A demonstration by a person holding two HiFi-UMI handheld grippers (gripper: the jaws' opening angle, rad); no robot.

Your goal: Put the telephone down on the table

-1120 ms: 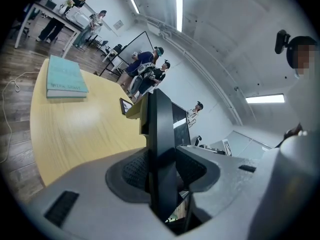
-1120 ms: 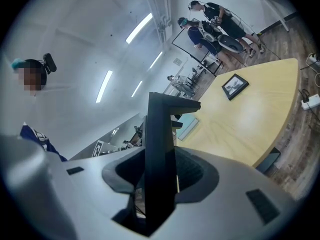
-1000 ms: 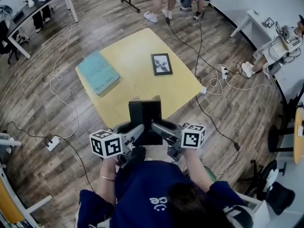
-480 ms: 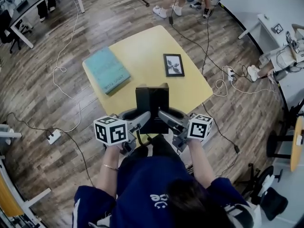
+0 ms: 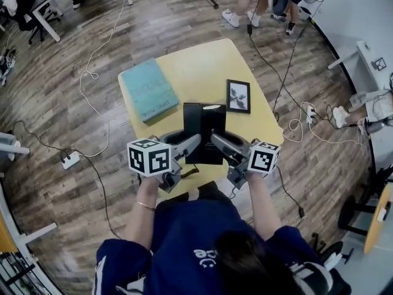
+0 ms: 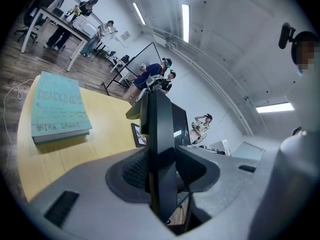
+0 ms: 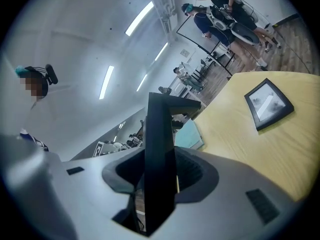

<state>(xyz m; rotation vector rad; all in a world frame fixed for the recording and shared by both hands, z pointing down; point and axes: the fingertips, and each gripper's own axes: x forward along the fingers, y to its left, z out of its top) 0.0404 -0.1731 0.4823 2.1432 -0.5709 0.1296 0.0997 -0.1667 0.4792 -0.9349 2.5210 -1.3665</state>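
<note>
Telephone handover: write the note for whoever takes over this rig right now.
Left gripper: jaws clamped on the left edge of the telephone.
Right gripper: jaws clamped on its right edge.
Where things are: the black telephone is held between the two grippers over the near part of the yellow table. A teal book lies on the table to the left, and a framed picture lies to the right.
Done: the telephone is gripped and is above the table.
Left: lower it onto the bare patch between book and picture, then open both jaws.
</note>
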